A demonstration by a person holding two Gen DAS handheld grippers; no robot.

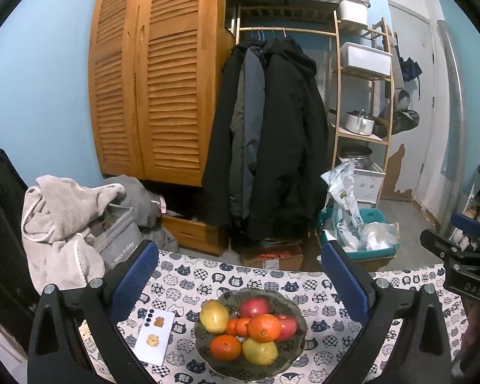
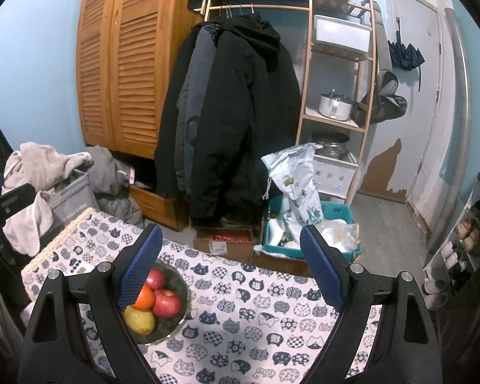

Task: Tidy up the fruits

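All the fruit in view sits heaped in the bowl (image 1: 296, 315) — oranges (image 1: 264, 328), red apples (image 1: 254, 307) and yellow fruit (image 1: 213, 316) — with a phone (image 1: 155, 336) just left of the bowl. The left gripper (image 1: 240, 275) hangs above the bowl and the right gripper (image 2: 230, 265) to its right, both spread wide and empty. That fits fruit already gathered or fruit awaiting sorting — either way, any grasp should come straight down on the top orange, closing gently so its neighbours do not roll.

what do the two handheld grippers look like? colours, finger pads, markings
Both match: the left gripper and right gripper have matte black angular frames with triangular cut-outs, silver round bolt heads, and two fingers faced with blue textured pads. Seen from the left wrist view, the right gripper's black body carries white lettering "DAS". No cables visible.
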